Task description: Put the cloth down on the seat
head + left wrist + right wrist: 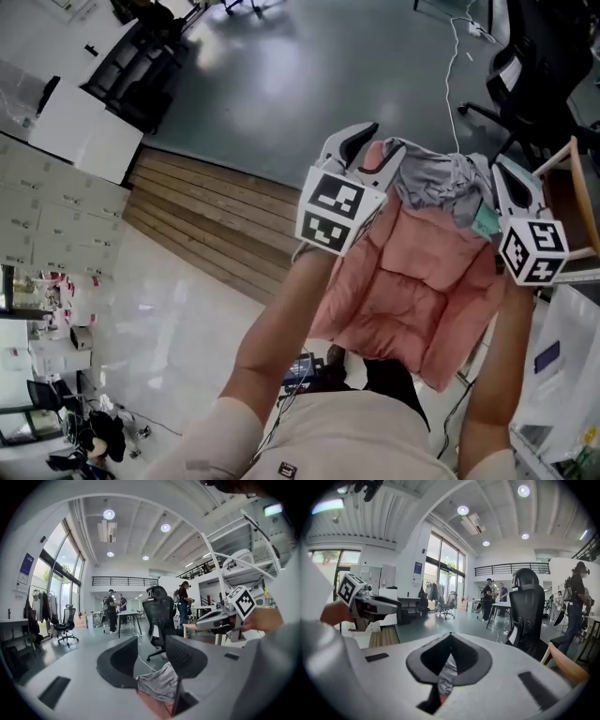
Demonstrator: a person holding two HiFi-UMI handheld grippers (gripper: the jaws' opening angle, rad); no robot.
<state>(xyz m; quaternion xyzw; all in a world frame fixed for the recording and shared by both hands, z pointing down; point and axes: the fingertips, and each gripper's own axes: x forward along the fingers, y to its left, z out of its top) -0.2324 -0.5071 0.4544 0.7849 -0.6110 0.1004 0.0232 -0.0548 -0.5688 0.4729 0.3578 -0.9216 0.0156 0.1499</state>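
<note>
Two bare forearms (281,328) are seen nearest the head camera, reaching up and forward over the person's beige top, one hand-held gripper in each hand. The cloth (412,281), pink and quilted with a grey part bunched along its top edge, is held up in the air between the two grippers and hangs down in front of the person's body. The left hand-held gripper (375,145) is placed at the cloth's upper left corner. In its own view the jaws are spread, with floor visible through the gap. Grey fabric is bunched low between them against the right-hand jaw, and no squeeze from the pads is seen. The right hand-held gripper (450,641) is placed at the upper right corner. Its jaws are pressed together and a fold of grey fabric is pinched between them. Marker cubes (333,211) are carried on both grippers. A wooden chair (577,187) is seen at the right edge of the head view, just beside the cloth's right side, and the cloth is not on its seat. A black office chair (525,75) stands beyond it on the grey floor (309,84). Wooden decking (206,216) lies to the left.
</note>
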